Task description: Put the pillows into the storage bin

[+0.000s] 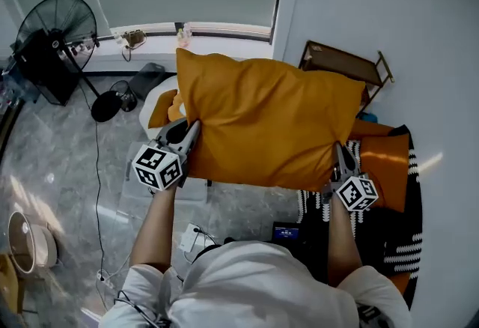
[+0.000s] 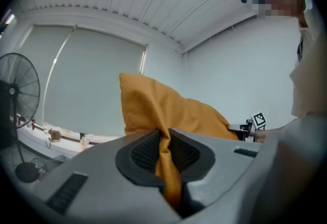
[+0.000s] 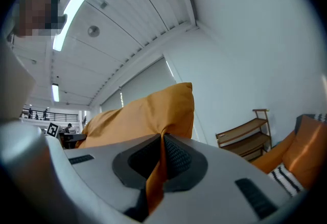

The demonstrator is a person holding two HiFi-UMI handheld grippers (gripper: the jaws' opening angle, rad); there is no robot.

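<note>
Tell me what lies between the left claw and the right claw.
The orange pillow fills that stretch, seen in the head view; the left claw and right claw each pinch one of its near corners.

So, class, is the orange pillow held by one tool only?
No, the left tool and right tool each pinch an edge of the orange pillow.

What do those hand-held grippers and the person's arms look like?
The left hand-held gripper and right hand-held gripper are grey plastic, with tapering jaws lined by black textured pads. Each carries a white cube printed with black square markers. The person wears a white short-sleeved shirt.
</note>
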